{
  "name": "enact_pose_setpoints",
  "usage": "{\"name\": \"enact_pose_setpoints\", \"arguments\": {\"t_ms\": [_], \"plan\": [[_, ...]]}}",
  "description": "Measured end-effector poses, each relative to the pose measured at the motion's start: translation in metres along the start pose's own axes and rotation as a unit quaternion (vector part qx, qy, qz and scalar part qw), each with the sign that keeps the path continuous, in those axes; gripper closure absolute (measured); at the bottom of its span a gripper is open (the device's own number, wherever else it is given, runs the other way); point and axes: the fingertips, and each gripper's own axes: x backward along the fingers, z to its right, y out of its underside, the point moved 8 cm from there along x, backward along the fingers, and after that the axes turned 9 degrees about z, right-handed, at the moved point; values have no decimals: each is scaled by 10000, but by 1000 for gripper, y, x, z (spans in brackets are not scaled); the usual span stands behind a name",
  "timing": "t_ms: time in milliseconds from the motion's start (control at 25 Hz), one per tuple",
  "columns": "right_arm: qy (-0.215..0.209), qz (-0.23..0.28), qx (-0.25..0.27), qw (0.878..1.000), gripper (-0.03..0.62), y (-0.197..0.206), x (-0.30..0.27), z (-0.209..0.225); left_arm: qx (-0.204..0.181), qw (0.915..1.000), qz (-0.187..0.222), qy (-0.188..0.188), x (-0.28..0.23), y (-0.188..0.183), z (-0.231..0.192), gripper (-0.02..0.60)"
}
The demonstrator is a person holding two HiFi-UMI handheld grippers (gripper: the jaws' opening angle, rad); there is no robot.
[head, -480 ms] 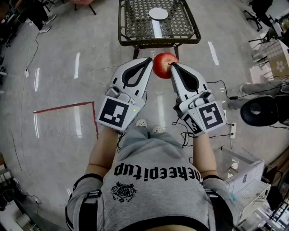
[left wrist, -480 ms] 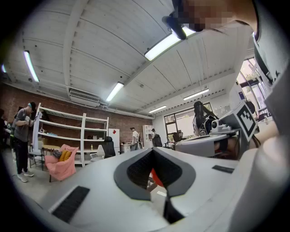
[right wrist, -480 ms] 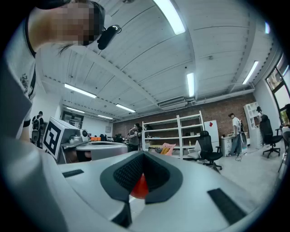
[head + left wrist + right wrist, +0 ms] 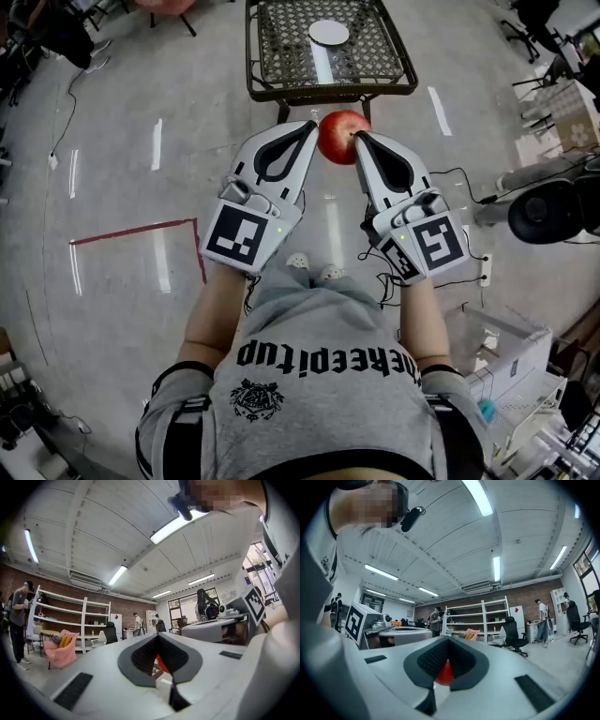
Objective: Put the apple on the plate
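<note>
Grey polished floor (image 4: 112, 112) lies under us, marked with an angle of red tape (image 4: 141, 226). Ahead stands a dark wire-mesh metal desk (image 4: 281, 56). A small round white plate (image 4: 328, 32) rests on the desk close to its far edge, about midway between the left and right edges.

We hold the round red apple (image 4: 339, 136) in the air just in front of the desk's near edge, over the floor and well apart from the plate. It sits pinched between the tips of our two tools. The left gripper (image 4: 308, 127) touches its left side and the right gripper (image 4: 358, 139) touches its right side.

In the left gripper view, the left gripper (image 4: 158, 636) has its jaws brought together at the tips, with nothing clamped between them. A sliver of the apple (image 4: 162, 663) shows through the padded opening.

In the right gripper view, the right gripper (image 4: 449, 640) is likewise closed tip to tip, and the apple (image 4: 444, 674) glows red through its opening.
</note>
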Motion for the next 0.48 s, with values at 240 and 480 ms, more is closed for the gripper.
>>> {"name": "enact_pose_setpoints", "arguments": {"t_ms": [240,480], "plan": [[172,-1,-28,9998,582,8,-10,-4,99,9997,-188,120,2,7,-14,563],[256,9,-132,9996,582,12,-22,6,134,9996,-194,147,-7,13,-24,563]]}}
